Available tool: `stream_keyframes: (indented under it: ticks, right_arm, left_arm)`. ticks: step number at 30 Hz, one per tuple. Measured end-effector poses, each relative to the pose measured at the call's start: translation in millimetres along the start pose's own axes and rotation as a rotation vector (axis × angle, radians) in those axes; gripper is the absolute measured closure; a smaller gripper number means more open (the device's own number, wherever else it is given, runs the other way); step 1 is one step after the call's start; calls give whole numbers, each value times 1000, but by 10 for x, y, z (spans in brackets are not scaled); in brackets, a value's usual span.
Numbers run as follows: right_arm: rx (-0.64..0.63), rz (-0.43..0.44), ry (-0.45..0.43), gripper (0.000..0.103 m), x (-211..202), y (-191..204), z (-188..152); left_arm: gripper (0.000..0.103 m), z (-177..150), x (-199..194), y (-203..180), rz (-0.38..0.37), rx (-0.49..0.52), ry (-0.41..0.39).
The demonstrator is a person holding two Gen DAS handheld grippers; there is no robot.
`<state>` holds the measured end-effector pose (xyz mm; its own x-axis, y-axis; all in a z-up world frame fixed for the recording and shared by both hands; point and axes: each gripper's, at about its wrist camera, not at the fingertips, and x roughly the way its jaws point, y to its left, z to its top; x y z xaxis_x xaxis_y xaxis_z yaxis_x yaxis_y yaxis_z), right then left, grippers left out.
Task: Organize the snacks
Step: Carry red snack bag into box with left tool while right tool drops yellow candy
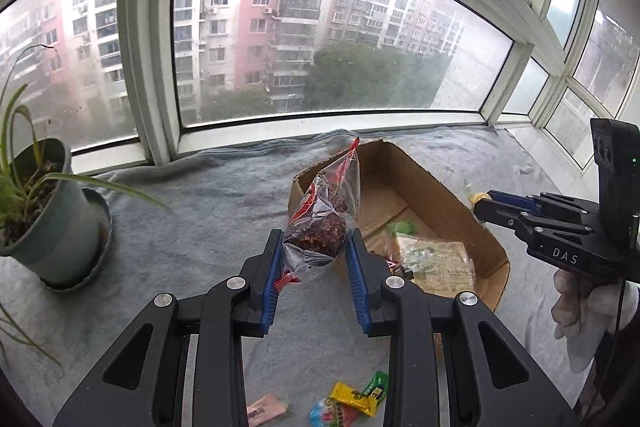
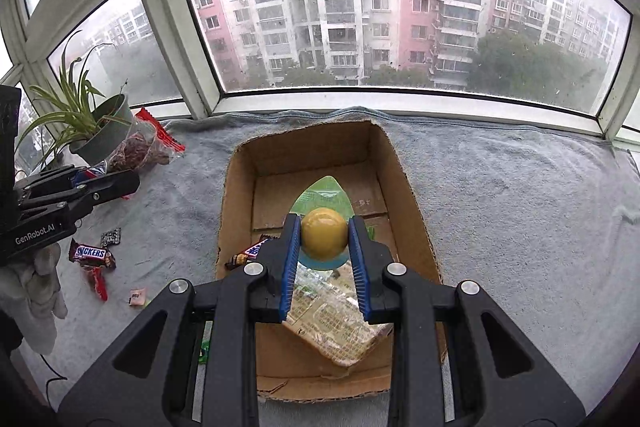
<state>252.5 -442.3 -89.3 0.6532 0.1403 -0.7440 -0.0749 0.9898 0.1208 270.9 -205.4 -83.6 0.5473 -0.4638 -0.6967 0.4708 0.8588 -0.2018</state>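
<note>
My left gripper (image 1: 316, 247) is shut on a clear bag of dark red dried fruit (image 1: 326, 223), held above the grey cloth just left of the cardboard box (image 1: 472, 219). It also shows in the right wrist view (image 2: 136, 147). My right gripper (image 2: 324, 239) is shut on a yellow ball-shaped snack in a green-backed pack (image 2: 323, 238), held over the open cardboard box (image 2: 412, 203). Inside the box lie a clear noodle-like packet (image 2: 340, 327) and a Snickers bar (image 2: 252, 253).
A potted plant (image 1: 52, 219) stands at the left on the cloth. Loose candies lie on the cloth: a yellow and green pack (image 1: 360, 397), a pink one (image 1: 266, 411), a Snickers bar (image 2: 92, 255), a red wrapper (image 2: 98, 281). The window runs behind.
</note>
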Motion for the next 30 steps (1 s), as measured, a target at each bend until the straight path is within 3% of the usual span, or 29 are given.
stream_keyframes:
  ticks: [11, 24, 28, 30]
  right_arm:
    - [11, -12, 45, 78, 369, -73, 78]
    - [23, -17, 53, 76, 415, -94, 109]
    - [27, -27, 37, 61, 345, -87, 118]
    - [27, -23, 33, 61, 302, -78, 120]
  left_arm:
    - [74, 97, 449, -208, -62, -19, 60]
    - [72, 86, 636, -338, -100, -12, 101]
    - [72, 105, 621, -336, -93, -12, 100]
    - [72, 106, 589, -342, -89, -2, 95]
